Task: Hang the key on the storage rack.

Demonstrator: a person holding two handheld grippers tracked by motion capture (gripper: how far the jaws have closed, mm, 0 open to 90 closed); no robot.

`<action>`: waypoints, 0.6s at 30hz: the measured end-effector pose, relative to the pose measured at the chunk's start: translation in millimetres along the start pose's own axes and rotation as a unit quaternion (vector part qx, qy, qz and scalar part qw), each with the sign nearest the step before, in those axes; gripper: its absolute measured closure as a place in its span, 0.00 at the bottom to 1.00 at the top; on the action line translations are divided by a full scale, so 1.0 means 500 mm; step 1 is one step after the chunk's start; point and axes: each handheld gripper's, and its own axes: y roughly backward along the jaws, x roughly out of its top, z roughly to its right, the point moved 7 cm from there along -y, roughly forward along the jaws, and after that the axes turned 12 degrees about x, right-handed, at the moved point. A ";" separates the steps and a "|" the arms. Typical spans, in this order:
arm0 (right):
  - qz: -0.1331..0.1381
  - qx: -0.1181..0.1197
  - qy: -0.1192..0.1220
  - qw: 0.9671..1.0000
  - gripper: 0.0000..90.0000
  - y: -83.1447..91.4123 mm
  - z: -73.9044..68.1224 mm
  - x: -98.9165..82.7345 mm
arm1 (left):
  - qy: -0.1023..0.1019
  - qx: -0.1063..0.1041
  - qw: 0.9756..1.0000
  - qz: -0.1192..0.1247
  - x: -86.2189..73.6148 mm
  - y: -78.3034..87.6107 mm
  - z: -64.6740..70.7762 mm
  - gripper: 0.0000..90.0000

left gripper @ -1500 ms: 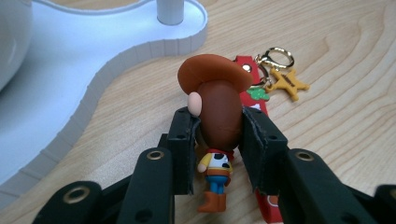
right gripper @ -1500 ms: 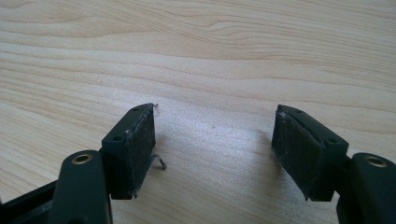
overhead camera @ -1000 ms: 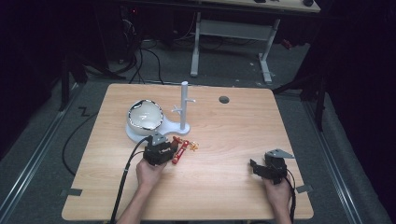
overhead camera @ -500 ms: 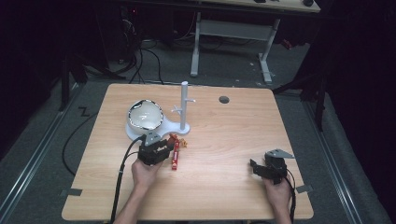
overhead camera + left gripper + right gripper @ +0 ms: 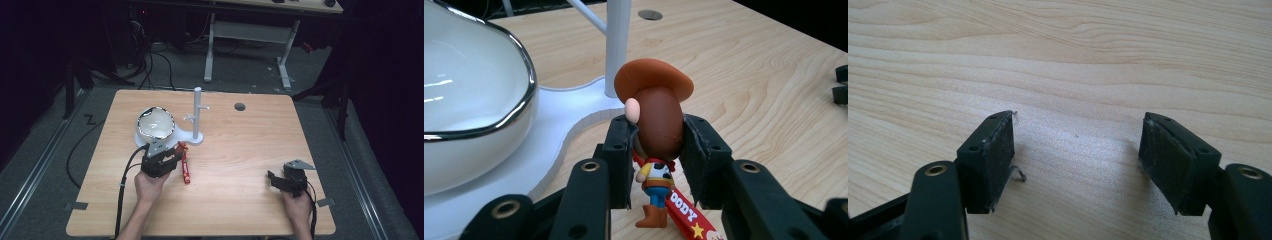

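In the centre of the left gripper view, a cowboy figure (image 5: pixel 655 130) with a brown hat stands upright between the left gripper's (image 5: pixel 656 165) jaws, which clench its head; its red strap (image 5: pixel 689 215) trails to the lower right. At lower right of the high view, the right gripper (image 5: pixel 284 181) rests with jaws spread, holding nothing, well apart from the figure.

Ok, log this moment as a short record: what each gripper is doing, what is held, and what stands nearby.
left gripper: shut on the cowboy figure, pads on its head
strap: red, hangs from the figure toward the table
right gripper: open, nothing between the pads, above bare wood
bowl: white, silver rim, on the white stand base
stand: white post, beyond the figure
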 end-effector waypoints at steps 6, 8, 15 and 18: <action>0.000 0.000 0.000 1.000 0.34 0.000 0.000 0.000 | -0.005 -0.006 1.000 0.009 0.019 0.018 0.006 0.74; 0.000 0.000 0.000 1.000 0.34 0.000 0.000 0.000 | -0.005 -0.008 1.000 0.012 0.026 0.023 0.008 0.74; 0.000 0.000 0.000 1.000 0.34 0.000 0.000 0.000 | -0.011 -0.012 1.000 0.023 0.047 0.041 0.012 0.74; 0.000 0.000 0.000 1.000 0.34 0.000 0.000 0.000 | -0.012 -0.015 0.999 0.030 0.058 0.051 0.013 0.74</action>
